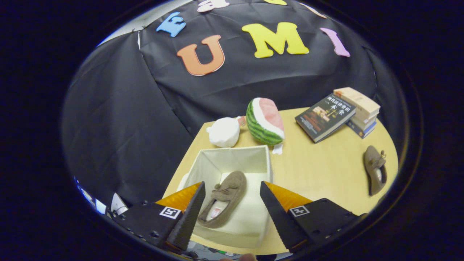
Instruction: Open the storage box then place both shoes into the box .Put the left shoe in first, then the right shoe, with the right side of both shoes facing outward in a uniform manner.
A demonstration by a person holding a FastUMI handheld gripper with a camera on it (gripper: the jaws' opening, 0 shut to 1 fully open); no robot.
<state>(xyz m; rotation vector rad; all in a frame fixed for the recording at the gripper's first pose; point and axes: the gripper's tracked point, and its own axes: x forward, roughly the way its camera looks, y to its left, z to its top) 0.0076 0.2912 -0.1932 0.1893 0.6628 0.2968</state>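
One shoe (223,197) is lying inside the storage box (232,159) between the spread fingers (190,214), the other shoe (375,174) sitting at three o'clock, watermelon toy (264,121) at twelve, books (339,112) at two.

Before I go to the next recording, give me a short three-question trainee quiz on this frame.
1. True or false: one shoe lies inside the box.
2. Where is the other shoe? A) on the books B) on the table, off to the right of the box C) between the fingers
3. Fill in: the gripper is ____ and holds nothing.

Key: 1 true; 2 B; 3 open. The fingers stand apart above the box, either side of the shoe in it. The table also holds a watermelon toy.
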